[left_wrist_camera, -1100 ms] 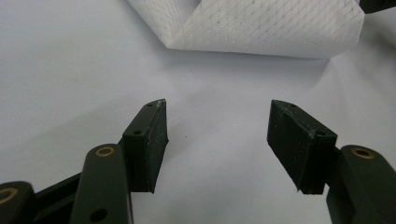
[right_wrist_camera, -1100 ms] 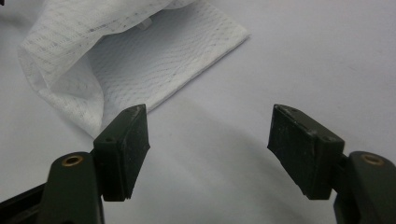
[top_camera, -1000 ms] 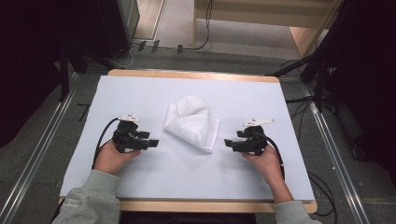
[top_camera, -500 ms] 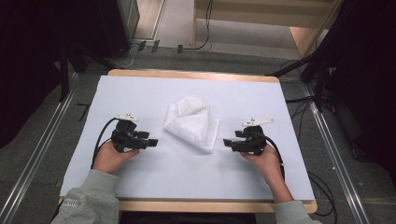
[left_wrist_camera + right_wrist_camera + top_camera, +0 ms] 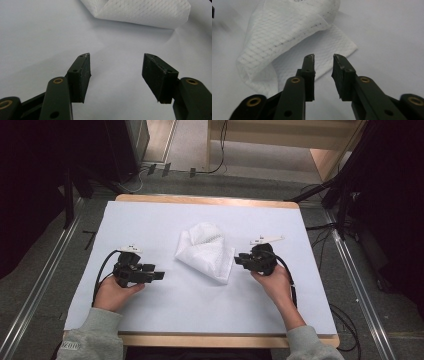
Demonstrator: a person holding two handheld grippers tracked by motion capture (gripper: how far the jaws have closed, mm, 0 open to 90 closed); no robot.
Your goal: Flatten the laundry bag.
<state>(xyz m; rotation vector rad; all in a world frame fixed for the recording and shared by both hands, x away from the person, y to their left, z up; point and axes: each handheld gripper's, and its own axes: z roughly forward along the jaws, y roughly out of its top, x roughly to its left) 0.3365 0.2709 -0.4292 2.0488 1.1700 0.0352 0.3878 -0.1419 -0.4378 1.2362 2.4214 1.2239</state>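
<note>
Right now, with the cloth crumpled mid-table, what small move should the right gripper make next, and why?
Probably ease the right gripper forward onto the cloth's near edge. Its jaws have just been closing to a narrow gap with nothing between them, and the edge lies just ahead. The left gripper is wide open, well short of the cloth.

My high view looks forward and down over the whole table [image 5: 150, 220]. My two gripper views sit low and close to its surface, facing inward from either side; all three share the white cloth [image 5: 207, 251] [image 5: 147, 12] [image 5: 287, 37].
</note>
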